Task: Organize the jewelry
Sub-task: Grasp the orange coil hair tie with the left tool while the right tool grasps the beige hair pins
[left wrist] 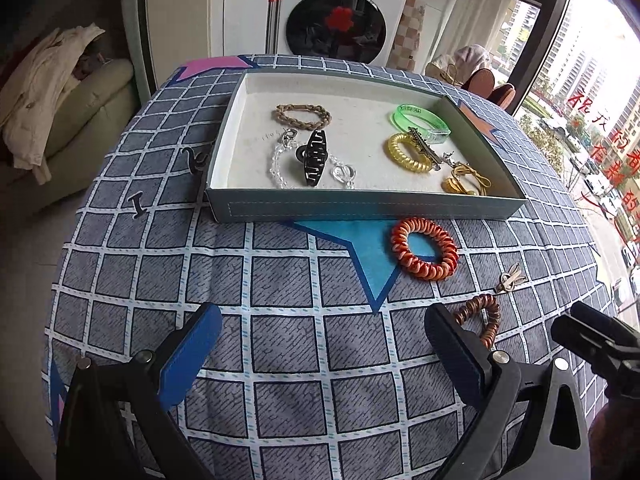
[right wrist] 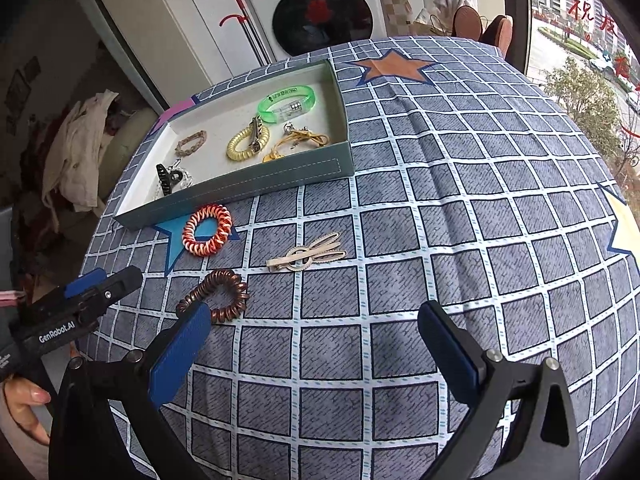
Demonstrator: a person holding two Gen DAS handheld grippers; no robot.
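R gripper & L gripper both spread wide, empty; copper coil tie just beside R's left finger.

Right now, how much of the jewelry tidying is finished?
Mostly done: the tray already holds several pieces. Both the left gripper and right gripper are open and empty. Left on the cloth: orange coil tie, copper coil tie, cream hair clip.

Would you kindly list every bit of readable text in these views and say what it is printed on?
"GenRobot.AI": white print on the left tongs body.
Washing machine brand: too small to read.
Green bracelet print: blurred.
Red characters on the window: partly cut off, not reliably readable.
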